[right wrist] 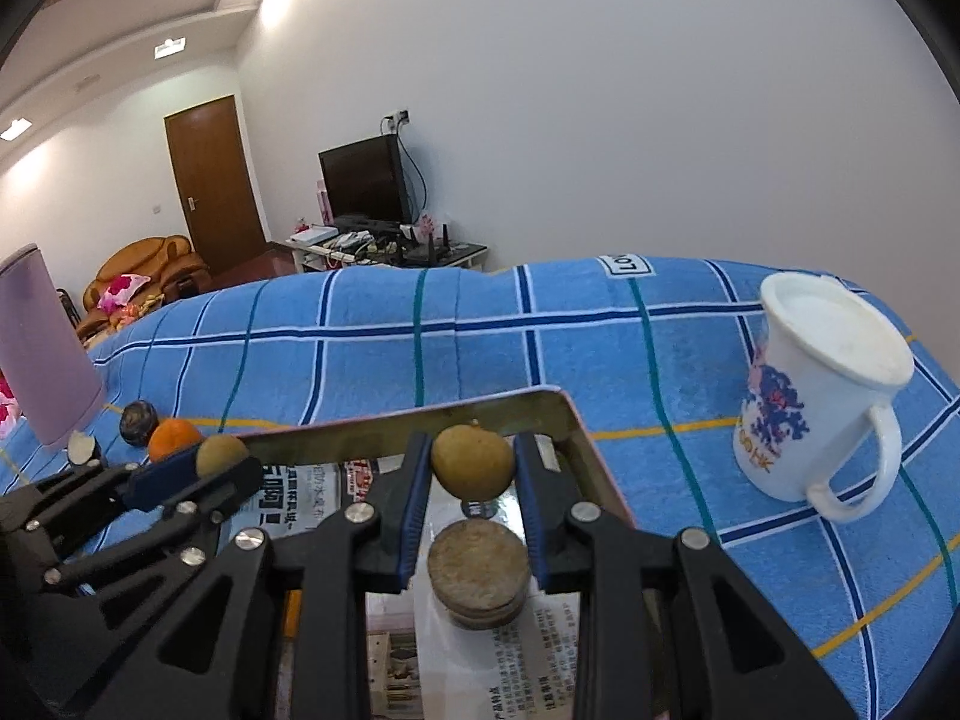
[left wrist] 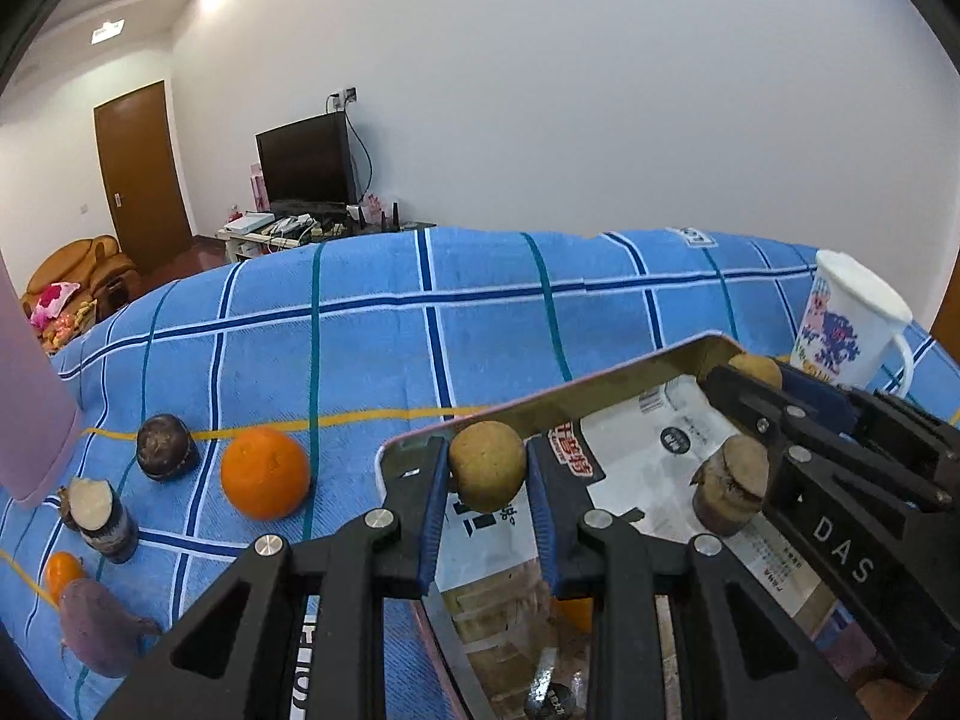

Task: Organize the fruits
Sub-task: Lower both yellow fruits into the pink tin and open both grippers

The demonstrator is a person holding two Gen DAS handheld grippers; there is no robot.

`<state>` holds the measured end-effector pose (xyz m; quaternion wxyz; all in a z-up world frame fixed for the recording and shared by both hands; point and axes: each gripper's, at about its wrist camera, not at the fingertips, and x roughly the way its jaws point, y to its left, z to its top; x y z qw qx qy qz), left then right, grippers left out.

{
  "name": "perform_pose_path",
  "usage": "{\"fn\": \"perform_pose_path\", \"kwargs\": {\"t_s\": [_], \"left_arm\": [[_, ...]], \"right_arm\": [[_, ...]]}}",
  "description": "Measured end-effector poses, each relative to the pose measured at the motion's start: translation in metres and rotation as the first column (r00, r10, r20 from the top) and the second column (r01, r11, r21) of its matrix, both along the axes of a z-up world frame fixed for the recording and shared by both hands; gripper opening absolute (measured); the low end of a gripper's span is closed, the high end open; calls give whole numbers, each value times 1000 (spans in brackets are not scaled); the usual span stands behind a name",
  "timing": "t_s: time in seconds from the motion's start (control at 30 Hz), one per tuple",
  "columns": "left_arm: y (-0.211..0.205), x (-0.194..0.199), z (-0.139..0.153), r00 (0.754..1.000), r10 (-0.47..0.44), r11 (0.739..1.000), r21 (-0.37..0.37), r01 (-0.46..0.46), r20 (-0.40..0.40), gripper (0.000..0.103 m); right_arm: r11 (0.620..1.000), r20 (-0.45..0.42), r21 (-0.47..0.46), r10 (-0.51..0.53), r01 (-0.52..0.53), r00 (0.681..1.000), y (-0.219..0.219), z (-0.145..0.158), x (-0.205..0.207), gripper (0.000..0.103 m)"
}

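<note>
**Two brown fruits held over the tray**

A small, round, yellow-brown fruit (left wrist: pixel 487 465) is pinched by the left gripper (left wrist: pixel 487 474) above the near corner of a metal tray (left wrist: pixel 600 387). A second, alike fruit (right wrist: pixel 474 461) is clamped in the right gripper (right wrist: pixel 474 468) over the tray's far right corner. Directly beneath it a cut, brown-topped tuber piece (right wrist: pixel 479 570) stands on printed paper (right wrist: pixel 312 498) lining the tray. At 9 o'clock of the left gripper an orange (left wrist: pixel 265 473) and a dark round fruit (left wrist: pixel 167 447) lie on the blue checked cloth (left wrist: pixel 372 330). At 2 o'clock of the right gripper a white mug (right wrist: pixel 822 402) stands apart.
</note>
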<state>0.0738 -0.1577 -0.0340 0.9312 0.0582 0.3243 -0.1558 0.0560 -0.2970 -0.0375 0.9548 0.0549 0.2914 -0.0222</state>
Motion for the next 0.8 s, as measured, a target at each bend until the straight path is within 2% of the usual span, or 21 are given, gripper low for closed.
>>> {"fn": "perform_pose_path", "kwargs": {"t_s": [0.27,0.5,0.57,0.63,0.67,0.73,0.8], "left_arm": [[-5,-4,-3,1000,1,999,40,-2,16,27],[-6,-3,-3,1000,-5,999,40,4,12,27],[-6,-4,-3,1000,-5,999,42,5,14,28],[-5,-6,-2,1000,-9,999,36,8,24,29],[-5,-8,-2,1000,-15,1000,28,15,25,31],[-3,-11,-1,999,-23,1000,14,23,31,55],[-1,-19,4,997,-4,1000,8,4,83,71]], "right_arm": [[1000,-33,-4,29,-29,999,5,-3,4,31],[999,-18,2,32,-32,999,6,-1,2,31],[1000,7,11,26,-26,1000,4,2,-2,44],[1000,53,9,-11,10,999,2,6,-11,82],[1000,85,9,-29,28,996,0,9,-16,87],[998,152,8,-64,64,986,-2,15,-28,95],[995,207,5,-96,97,974,-4,22,-38,101]]}}
